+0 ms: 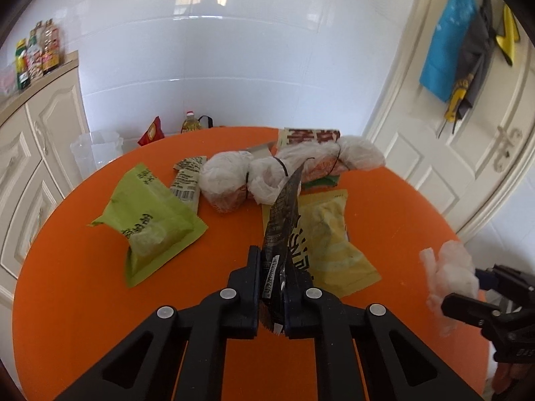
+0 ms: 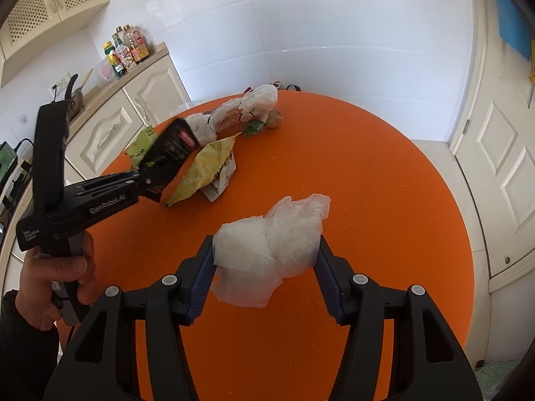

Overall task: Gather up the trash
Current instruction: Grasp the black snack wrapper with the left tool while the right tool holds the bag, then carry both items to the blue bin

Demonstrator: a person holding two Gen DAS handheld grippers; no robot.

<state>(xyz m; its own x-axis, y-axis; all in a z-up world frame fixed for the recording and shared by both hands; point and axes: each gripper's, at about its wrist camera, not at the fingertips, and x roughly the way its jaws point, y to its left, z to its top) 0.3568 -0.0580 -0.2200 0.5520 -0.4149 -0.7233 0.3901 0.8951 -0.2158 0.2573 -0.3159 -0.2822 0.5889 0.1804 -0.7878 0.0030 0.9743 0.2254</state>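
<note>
The left gripper is clamped tight on a black snack wrapper, which stands on edge between the pads and rises toward the far side of the round orange table. In the right wrist view the same wrapper sticks out of that gripper at the left, lifted clear of the tabletop, and a hand grips the tool's handle below it.

The right gripper grasps a crumpled wad of white plastic and tissue; both blue pads press on its sides and it hangs just above the table. From the left wrist camera this wad shows at the right edge, with the right gripper beside it.

More trash lies on the table. Near the left gripper, just right of the black wrapper, lies a yellow snack bag. To the left lies a green snack bag, with a small printed packet touching its far side. Farther off, a row of white plastic bags tied with black bands stretches across the middle, and a red-and-white printed pack lies behind it. In the right wrist view a small brownish lump sits at the right end of that row.

Beyond the table's far edge stand a clear plastic container, a red pouch and a bottle of oil. Bottles crowd the cream cabinet at the left, and a blue bag hangs on the door at the right.
</note>
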